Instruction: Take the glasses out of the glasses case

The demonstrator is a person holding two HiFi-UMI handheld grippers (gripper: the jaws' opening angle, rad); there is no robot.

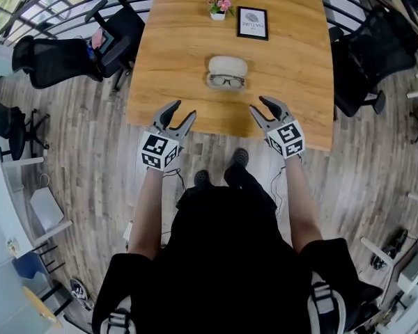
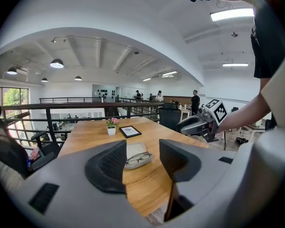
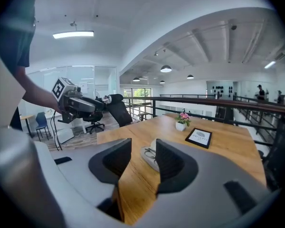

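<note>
An open white glasses case (image 1: 227, 69) lies in the middle of the wooden table (image 1: 292, 82), with dark-framed glasses (image 1: 227, 81) resting in its near half. The case (image 2: 135, 152) and glasses (image 2: 138, 159) show between the left jaws, further off; the glasses (image 3: 150, 153) also show between the right jaws. My left gripper (image 1: 177, 115) hovers at the table's near edge, left of the case, open and empty. My right gripper (image 1: 263, 108) hovers at the near edge on the right, also open with nothing between its jaws. Neither touches the case.
A small pot of pink flowers (image 1: 219, 8) and a black picture frame (image 1: 253, 23) stand at the table's far side. Black office chairs (image 1: 70, 54) sit left and right (image 1: 373, 54) of the table. A railing (image 2: 47, 108) runs behind it.
</note>
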